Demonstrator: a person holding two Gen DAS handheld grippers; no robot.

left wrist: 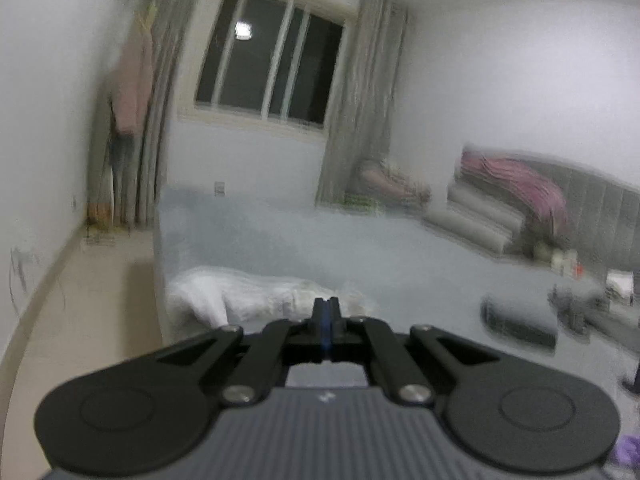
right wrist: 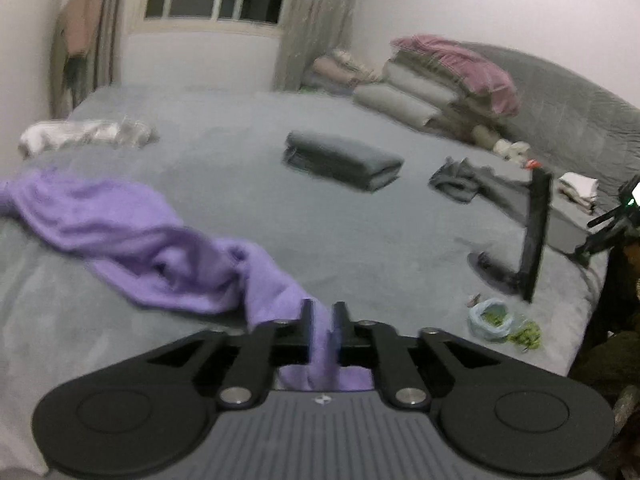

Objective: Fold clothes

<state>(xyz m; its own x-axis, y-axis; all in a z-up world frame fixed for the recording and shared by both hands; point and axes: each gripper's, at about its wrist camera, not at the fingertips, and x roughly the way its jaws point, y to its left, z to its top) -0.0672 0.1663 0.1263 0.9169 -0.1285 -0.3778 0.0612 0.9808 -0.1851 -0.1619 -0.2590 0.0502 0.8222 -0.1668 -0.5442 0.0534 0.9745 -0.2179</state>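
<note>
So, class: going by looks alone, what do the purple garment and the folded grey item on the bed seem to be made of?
Purple garment: probably a soft knit or fleece; matte, slightly fuzzy, falling in limp, rounded folds. Folded grey item: looks like thick terry or fleece; matte, with a bulky rounded fold edge. Blur leaves the weave of both uncertain.

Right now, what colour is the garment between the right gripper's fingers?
Plain purple garment, no pattern, clearest in the right wrist view.

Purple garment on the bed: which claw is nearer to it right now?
Right. The right claw has the purple garment between its fingers. The left claw, shut on nothing, points at a white garment; the purple one barely shows at its view's lower right edge.
</note>
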